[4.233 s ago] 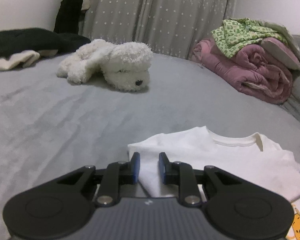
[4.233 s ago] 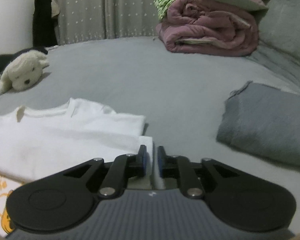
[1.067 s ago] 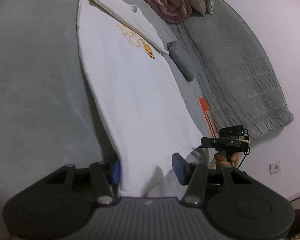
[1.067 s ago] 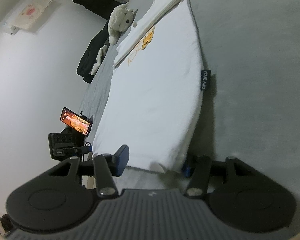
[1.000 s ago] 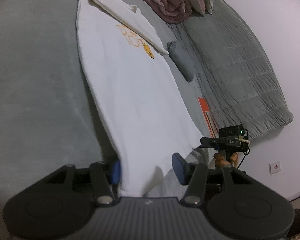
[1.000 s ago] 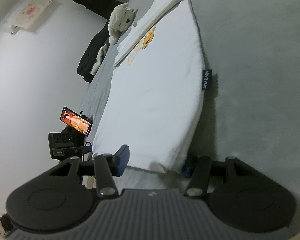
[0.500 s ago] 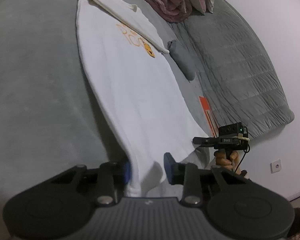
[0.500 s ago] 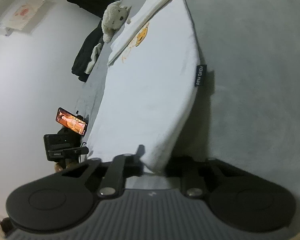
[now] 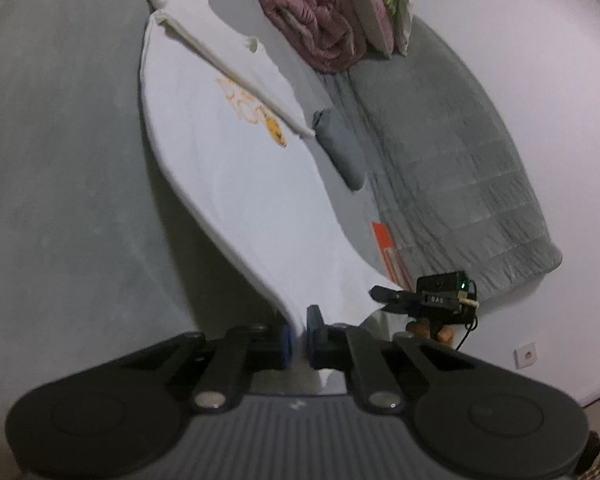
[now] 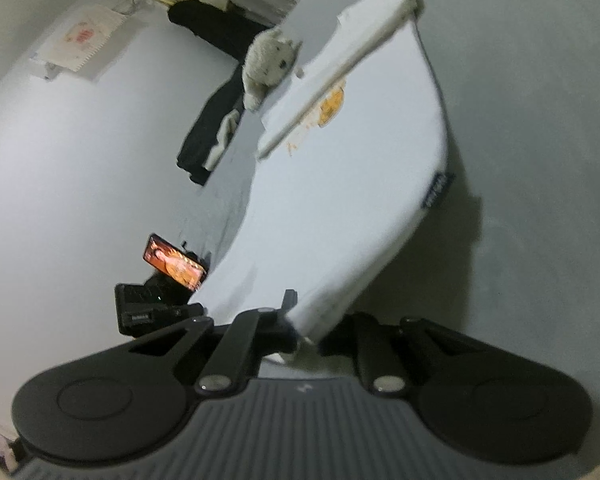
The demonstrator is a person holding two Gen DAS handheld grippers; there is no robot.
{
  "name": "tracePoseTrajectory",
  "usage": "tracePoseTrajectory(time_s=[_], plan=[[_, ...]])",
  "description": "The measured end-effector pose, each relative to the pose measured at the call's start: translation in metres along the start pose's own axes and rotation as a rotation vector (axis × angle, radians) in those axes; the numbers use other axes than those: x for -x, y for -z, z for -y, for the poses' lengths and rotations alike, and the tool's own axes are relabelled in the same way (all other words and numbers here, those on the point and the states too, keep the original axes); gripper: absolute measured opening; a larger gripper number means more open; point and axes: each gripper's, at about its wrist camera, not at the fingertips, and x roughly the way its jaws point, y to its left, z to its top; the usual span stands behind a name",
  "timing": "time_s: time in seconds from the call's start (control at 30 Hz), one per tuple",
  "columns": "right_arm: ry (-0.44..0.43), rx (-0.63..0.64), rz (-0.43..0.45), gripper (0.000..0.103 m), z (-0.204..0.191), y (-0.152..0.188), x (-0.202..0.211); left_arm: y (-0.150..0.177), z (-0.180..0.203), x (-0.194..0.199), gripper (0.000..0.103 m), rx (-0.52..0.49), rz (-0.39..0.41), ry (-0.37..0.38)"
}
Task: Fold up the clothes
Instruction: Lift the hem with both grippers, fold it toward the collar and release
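A white T-shirt (image 9: 228,160) with an orange print lies stretched along the grey bed, its top part folded down over the print. My left gripper (image 9: 298,338) is shut on the shirt's bottom hem at one corner, the cloth rising between its blue pads. In the right wrist view the same white T-shirt (image 10: 340,184) runs away from me, and my right gripper (image 10: 304,334) is shut on the other hem corner. Both corners are lifted off the bed. A small dark label shows on the shirt's side seam.
A rolled pink blanket (image 9: 320,28) with green cloth on top sits at the bed's far end. A folded grey garment (image 9: 340,148) lies beside the shirt. A white plush dog (image 10: 268,64), dark clothes (image 10: 208,140), a lit phone (image 10: 172,264) and a camera on a stand (image 9: 440,300) flank the bed.
Both grippers were open around the hem corners a second ago; they have closed on the cloth and lifted it, pulling the shirt's lower part up off the bed.
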Motion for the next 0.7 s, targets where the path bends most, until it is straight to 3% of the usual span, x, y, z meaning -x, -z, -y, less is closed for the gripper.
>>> tracePoseTrajectory(time_s=[0.37, 0.7], plan=[[0.021, -0.030, 0.160, 0.010, -0.001, -0.016, -0.004, -0.015, -0.011, 0.008, 0.006, 0.087, 0.170, 0.005], [0.069, -0.061, 0.308, 0.010, -0.005, -0.043, -0.023, -0.044, -0.022, -0.003, 0.006, 0.198, 0.308, -0.085]])
